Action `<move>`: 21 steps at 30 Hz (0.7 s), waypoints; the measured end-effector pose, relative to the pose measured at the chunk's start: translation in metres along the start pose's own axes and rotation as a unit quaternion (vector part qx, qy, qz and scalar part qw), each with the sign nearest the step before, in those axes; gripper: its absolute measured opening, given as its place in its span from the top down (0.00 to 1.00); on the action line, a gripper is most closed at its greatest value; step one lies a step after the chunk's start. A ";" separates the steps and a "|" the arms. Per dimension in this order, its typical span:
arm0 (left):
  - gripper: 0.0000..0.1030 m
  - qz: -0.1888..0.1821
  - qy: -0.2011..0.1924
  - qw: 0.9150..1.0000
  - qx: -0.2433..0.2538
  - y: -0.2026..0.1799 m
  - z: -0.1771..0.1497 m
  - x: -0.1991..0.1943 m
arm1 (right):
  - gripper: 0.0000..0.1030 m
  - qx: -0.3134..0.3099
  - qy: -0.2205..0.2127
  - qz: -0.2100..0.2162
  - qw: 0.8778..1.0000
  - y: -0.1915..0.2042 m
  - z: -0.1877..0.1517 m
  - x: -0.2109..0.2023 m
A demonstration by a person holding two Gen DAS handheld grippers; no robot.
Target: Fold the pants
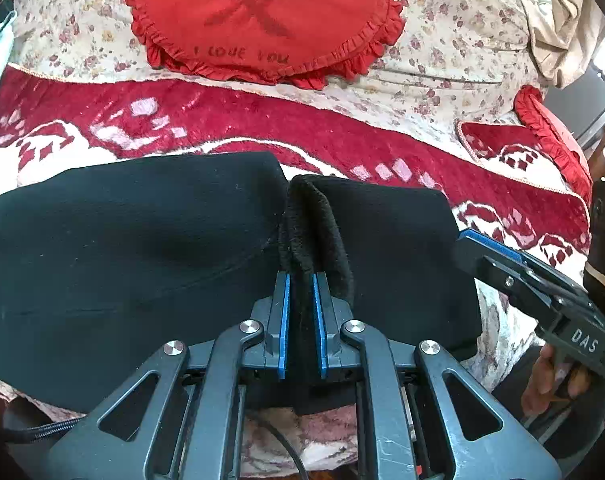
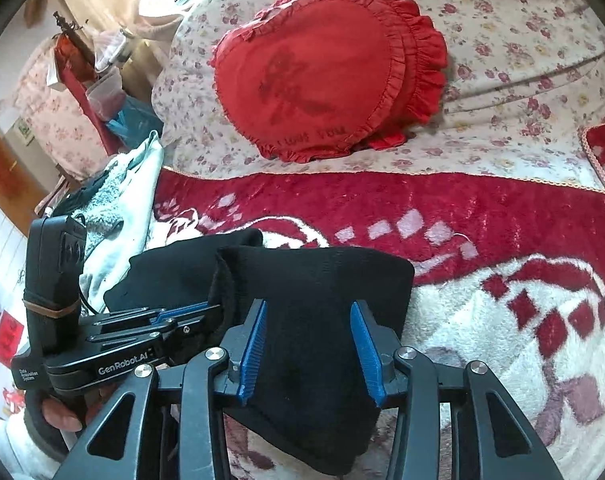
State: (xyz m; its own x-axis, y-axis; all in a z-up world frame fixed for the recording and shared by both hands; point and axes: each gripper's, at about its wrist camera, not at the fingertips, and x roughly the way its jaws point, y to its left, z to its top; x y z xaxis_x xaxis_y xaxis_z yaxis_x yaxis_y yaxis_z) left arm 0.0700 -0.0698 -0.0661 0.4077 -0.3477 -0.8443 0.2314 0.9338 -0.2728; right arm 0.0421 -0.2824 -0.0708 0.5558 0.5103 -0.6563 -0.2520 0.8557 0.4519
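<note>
Black pants (image 1: pixel 122 248) lie folded on a red and white blanket (image 1: pixel 238 120). My left gripper (image 1: pixel 301 280) is shut on a raised ridge of the pants' fuzzy edge (image 1: pixel 314 224). My right gripper (image 2: pixel 308 312) is open, its blue pads on either side of the pants' right part (image 2: pixel 322 280), above the cloth. In the left wrist view the right gripper (image 1: pixel 468 244) comes in from the right at the pants' right edge. In the right wrist view the left gripper (image 2: pixel 206 308) grips the fold at the left.
A red heart-shaped ruffled pillow (image 1: pixel 262 16) lies on a floral bedspread (image 1: pixel 442 40) behind the blanket. A second red pillow (image 1: pixel 554 136) sits at the right. Pale green and grey clothes (image 2: pixel 118 200) are piled at the bed's left edge, with furniture beyond.
</note>
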 end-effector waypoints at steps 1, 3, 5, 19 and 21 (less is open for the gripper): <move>0.92 0.006 -0.004 1.000 0.003 -0.001 -0.001 -0.002 | 0.59 0.000 0.000 0.000 1.000 0.000 0.001 0.000; 0.93 0.017 -0.014 1.000 0.008 0.001 -0.001 -0.007 | 0.59 0.000 0.001 -0.001 1.000 0.000 0.001 0.000; 0.93 0.018 -0.013 1.000 -0.001 0.006 0.000 -0.008 | 0.59 -0.003 0.000 0.001 1.000 0.002 0.003 -0.001; 0.93 0.043 -0.016 0.999 -0.021 0.023 -0.007 -0.015 | 0.59 -0.048 0.035 -0.013 0.998 0.022 0.005 0.026; 0.93 0.047 -0.018 0.998 -0.027 0.026 -0.009 -0.017 | 0.59 -0.067 0.031 -0.016 0.997 0.033 0.002 0.018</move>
State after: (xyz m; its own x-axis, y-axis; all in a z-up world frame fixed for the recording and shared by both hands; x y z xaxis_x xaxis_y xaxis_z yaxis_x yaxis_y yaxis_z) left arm 0.0614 -0.0390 -0.0628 0.4570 -0.2606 -0.8505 0.1439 0.9652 -0.2184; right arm 0.0454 -0.2454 -0.0664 0.5161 0.4828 -0.7075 -0.3408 0.8736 0.3475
